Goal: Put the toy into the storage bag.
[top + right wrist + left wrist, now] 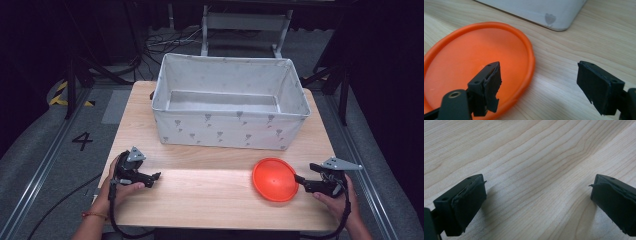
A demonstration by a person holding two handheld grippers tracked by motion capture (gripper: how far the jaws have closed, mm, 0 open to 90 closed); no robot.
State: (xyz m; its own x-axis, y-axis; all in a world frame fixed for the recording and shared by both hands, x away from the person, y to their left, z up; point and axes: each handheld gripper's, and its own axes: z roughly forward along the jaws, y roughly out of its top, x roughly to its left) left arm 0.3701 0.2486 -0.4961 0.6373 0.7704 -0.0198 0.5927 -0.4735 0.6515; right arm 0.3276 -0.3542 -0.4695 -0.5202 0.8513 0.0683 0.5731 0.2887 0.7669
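Note:
An orange plate (275,179) lies flat on the wooden table (200,200), toward the front right. My right gripper (300,179) is at the plate's right rim, held in a hand. In the right gripper view its jaws stand wide apart (539,72): one fingertip hangs over the plate (474,57), the other over bare wood, and the rim runs between them untouched. My left gripper (156,177) rests near the table's front left, also in a hand. It is open (537,187), with bare wood grain between its jaws.
A white fabric bin (230,131) with small grey marks stands across the back half of the table, its inside bare. Its lower corner (544,10) is just beyond the plate. Cables and a metal frame lie on the floor behind.

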